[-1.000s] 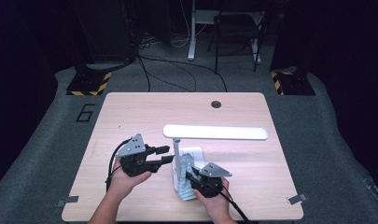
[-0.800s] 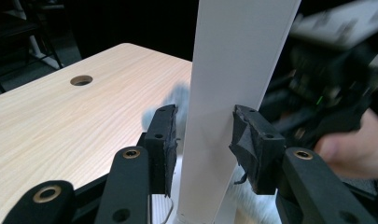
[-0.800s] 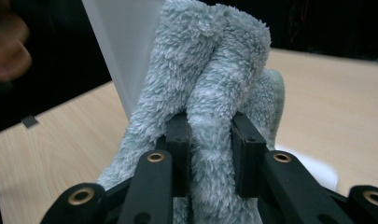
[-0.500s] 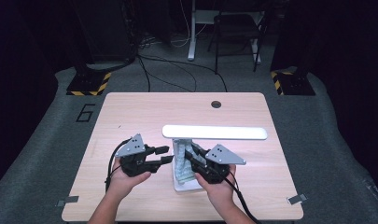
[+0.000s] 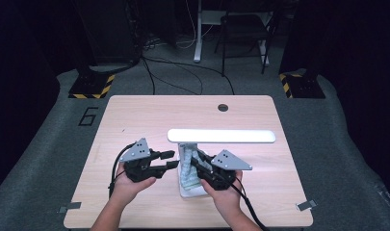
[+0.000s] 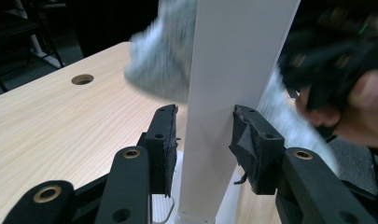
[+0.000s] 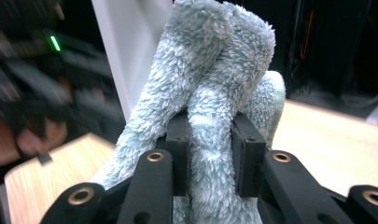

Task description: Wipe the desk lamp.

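Right, your left tool (image 5: 169,159) sat clamped on the white upright post (image 6: 224,102) of the desk lamp (image 5: 221,136), its two black pads pressed against either side of that post low down, just above the lamp's base (image 5: 191,191). From the left tool's own camera the post stood straight up between the pads, touching both. Your left hand (image 5: 127,185) held that tool near the front edge of the desk (image 5: 135,120), left of centre.

Meanwhile your right tool (image 5: 195,163) had a firm pinch on the pale blue fluffy cloth (image 7: 214,93). Its pads were closed in on a thick fold of the fabric, not fully together, with the pile bulging out above and below them. From above, the cloth (image 5: 188,166) hung against the lamp's post, right under the long white lamp head (image 5: 221,136), and draped down onto the base. In the right tool's camera the cloth rose beside the white post (image 7: 126,51), seemingly against it, though the exact contact was hard to make out.

Your right hand (image 5: 226,195) gripped its tool just right of the post, close to the front edge. The two tools faced each other across the post, near but apart. A round cable hole (image 5: 223,107) sat by the far edge of the desk, well away from all this.
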The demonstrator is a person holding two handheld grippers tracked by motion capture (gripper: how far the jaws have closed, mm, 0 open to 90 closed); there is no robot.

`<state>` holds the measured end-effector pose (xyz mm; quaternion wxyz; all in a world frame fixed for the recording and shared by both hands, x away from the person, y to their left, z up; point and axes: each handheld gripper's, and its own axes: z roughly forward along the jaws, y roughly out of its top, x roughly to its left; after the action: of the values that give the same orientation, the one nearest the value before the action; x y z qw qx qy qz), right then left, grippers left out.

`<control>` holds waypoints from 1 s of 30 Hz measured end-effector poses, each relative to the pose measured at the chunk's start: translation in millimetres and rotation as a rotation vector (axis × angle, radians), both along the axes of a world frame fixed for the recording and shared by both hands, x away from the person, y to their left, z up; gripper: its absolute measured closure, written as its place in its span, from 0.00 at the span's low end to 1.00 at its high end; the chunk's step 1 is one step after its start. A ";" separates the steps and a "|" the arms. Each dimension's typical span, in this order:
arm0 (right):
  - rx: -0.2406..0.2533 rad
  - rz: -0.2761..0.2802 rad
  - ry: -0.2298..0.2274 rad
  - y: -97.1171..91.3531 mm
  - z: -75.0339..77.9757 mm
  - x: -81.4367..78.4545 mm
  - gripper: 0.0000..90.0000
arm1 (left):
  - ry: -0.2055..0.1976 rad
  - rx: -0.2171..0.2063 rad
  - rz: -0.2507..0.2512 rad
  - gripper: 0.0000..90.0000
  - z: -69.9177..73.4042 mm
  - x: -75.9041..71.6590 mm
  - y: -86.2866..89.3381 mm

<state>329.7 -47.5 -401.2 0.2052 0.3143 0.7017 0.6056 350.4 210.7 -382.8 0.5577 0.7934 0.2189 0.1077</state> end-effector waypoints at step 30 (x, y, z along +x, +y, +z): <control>-0.007 -0.037 0.081 -31.6 -10.8 2.0 0.80 | -0.028 -0.033 -0.025 0.50 -2.1 -0.3 -2.6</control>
<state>331.6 -79.1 -412.0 0.1890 0.3508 0.7056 0.5859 350.1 208.1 -384.9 0.5752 0.7851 0.2029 0.1079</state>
